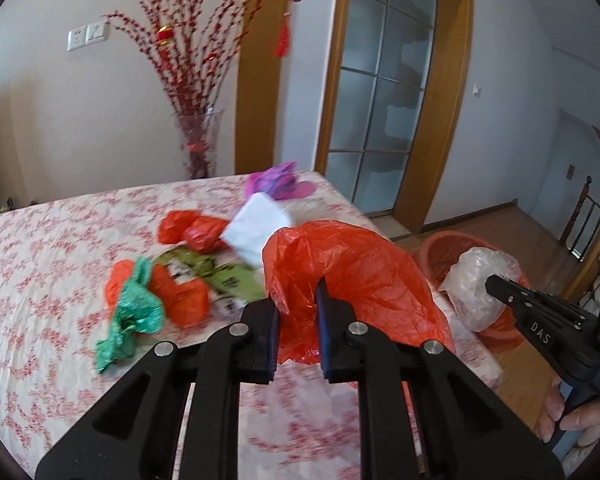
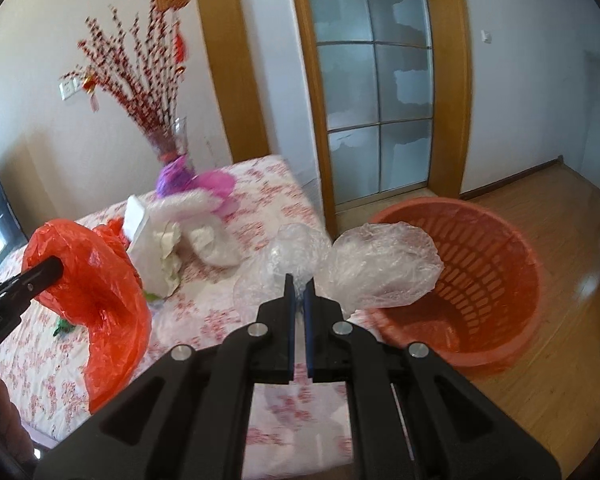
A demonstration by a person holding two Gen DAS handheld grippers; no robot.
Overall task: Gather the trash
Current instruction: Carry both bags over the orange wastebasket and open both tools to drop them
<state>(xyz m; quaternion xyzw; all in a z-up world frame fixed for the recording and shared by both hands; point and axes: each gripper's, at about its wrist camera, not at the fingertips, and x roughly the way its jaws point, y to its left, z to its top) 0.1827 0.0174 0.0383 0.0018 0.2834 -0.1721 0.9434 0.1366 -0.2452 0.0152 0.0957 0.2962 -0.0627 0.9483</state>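
Observation:
My left gripper is shut on a crumpled red plastic bag, held up over the table's right side; the same gripper and the red bag show at the left of the right wrist view. My right gripper is shut on a clear plastic bag, which hangs between the table edge and an orange slotted basket on the floor. In the left wrist view the right gripper holds the clear bag in front of the basket.
Lying on the flowered tablecloth are more red bags, a green bag, a green wrapper, a white packet and a purple bag. A vase of red branches stands behind. Wooden floor lies to the right.

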